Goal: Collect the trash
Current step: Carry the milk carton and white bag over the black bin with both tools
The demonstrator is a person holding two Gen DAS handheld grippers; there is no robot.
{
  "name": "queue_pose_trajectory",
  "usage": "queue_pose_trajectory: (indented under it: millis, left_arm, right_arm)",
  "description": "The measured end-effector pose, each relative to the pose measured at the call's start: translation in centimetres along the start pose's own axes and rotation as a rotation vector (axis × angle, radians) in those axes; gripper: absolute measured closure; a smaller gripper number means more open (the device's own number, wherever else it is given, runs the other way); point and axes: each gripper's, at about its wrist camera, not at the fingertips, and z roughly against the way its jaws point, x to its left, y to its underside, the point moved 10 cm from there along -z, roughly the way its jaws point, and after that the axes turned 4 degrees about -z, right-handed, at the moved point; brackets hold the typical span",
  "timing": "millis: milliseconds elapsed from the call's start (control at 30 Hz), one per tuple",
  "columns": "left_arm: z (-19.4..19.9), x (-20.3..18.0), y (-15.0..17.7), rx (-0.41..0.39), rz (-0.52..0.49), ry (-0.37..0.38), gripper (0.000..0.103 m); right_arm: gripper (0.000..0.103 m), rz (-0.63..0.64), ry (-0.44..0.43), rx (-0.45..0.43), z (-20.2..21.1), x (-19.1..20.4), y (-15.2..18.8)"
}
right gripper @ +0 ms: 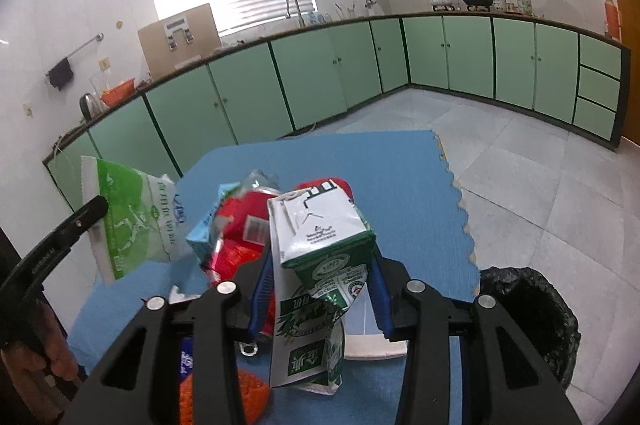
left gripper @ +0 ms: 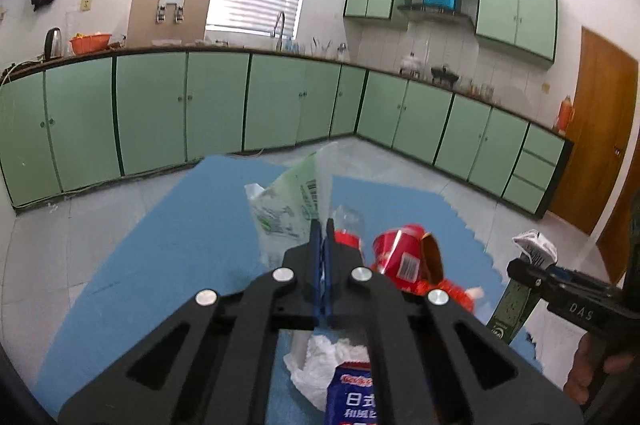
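Above the blue mat (right gripper: 400, 185), I had my left gripper (left gripper: 322, 225) pinching a green-printed bag (left gripper: 288, 201) and my right gripper (right gripper: 320, 289) clamping a milk carton (right gripper: 320, 237), both lifted clear for the bin (right gripper: 532, 321) at 4 o'clock.

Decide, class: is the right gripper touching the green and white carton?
Touching. The right wrist view shows the right gripper clamping the green and white carton between its blue pads.

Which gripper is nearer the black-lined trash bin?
Right. The right gripper, shut on the green-and-white carton, is just beside the bin. The left gripper, holding the milk pouch, is across the trash pile.
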Motion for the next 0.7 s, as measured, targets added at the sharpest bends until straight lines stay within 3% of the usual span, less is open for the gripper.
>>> queue_pose_trajectory:
  millis: [167, 367, 700]
  left_arm:
    - [3.1, -1.8, -2.9, -0.105, -0.029, -0.005, 0.103]
    - [5.4, -5.9, -4.7, -0.162, -0.054, 0.062, 0.103]
    - [2.7, -18.0, -1.9, -0.061, -0.103, 0.291, 0.103]
  right_arm:
    - [0.061, -0.013, -0.028, -0.040, 2.0, -0.3, -1.4]
    - [0.061, -0.020, 0.000, -0.092, 4.9, -1.7, -3.1]
    - [0.061, -0.029, 0.147, -0.138, 10.3, -7.3, -4.1]
